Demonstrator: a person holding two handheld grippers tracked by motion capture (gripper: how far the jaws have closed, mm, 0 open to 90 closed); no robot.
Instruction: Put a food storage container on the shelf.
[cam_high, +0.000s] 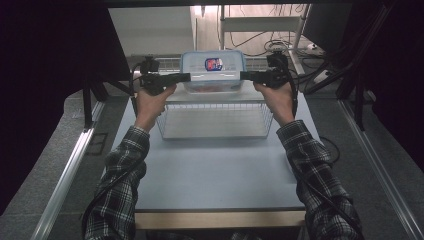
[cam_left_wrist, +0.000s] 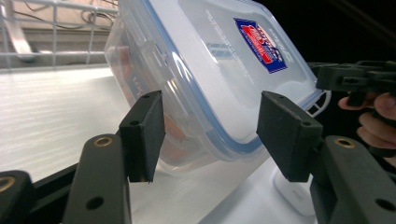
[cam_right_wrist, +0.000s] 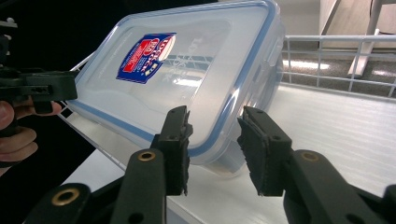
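Observation:
A clear plastic container (cam_high: 212, 72) with a blue-rimmed lid and a red and blue label stands tilted, lid towards me, at the far end of the wire basket (cam_high: 165, 125). My left gripper (cam_high: 186, 77) reaches in level at its left end and my right gripper (cam_high: 244, 76) at its right end. In the left gripper view the container (cam_left_wrist: 219, 70) has its end between wide-set pads (cam_left_wrist: 142, 130), with a gap on the lid side. In the right gripper view its rim (cam_right_wrist: 224, 121) sits between closer pads (cam_right_wrist: 261, 149), and a sliver of gap shows. Whether its lower edge rests on the white floor is unclear.
The basket sits on a pale blue table (cam_high: 215, 170) with bare room towards me. Its wire wall (cam_right_wrist: 336, 60) rises behind the container. Cables and a metal shelf frame (cam_high: 280, 45) crowd the back. Dark curtains flank both sides, and a metal rail (cam_high: 65, 175) runs along the left.

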